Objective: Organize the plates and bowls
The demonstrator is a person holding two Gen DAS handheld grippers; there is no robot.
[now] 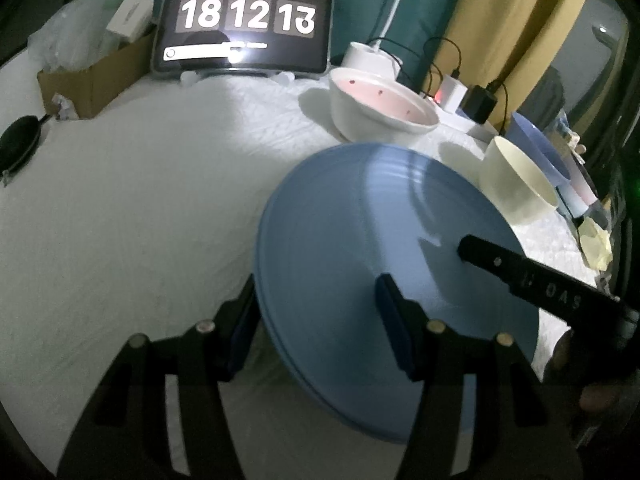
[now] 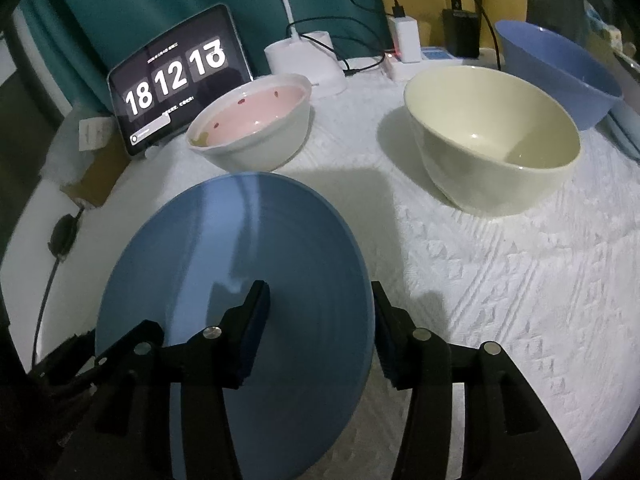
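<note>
Blue plate [image 1: 360,240] sitting between two grippers.
Left gripper [image 1: 316,332] and right gripper [image 2: 320,336] are each straddling opposite rim edges, jaws half-open, not gripping.

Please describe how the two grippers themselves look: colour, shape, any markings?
Both the left gripper and the right gripper are black, with two angular fingers, dark blue pads on their inner faces and round silver bolts. Pale lettering marks one finger of the right gripper.

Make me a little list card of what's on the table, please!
surface: white textured cloth
plate: blue plate, one edge between each gripper's jaws
left gripper: astride the plate's left edge
right gripper: astride its right edge
bowls: pink-inside bowl, cream bowl, blue bowl
behind: tablet clock
</note>
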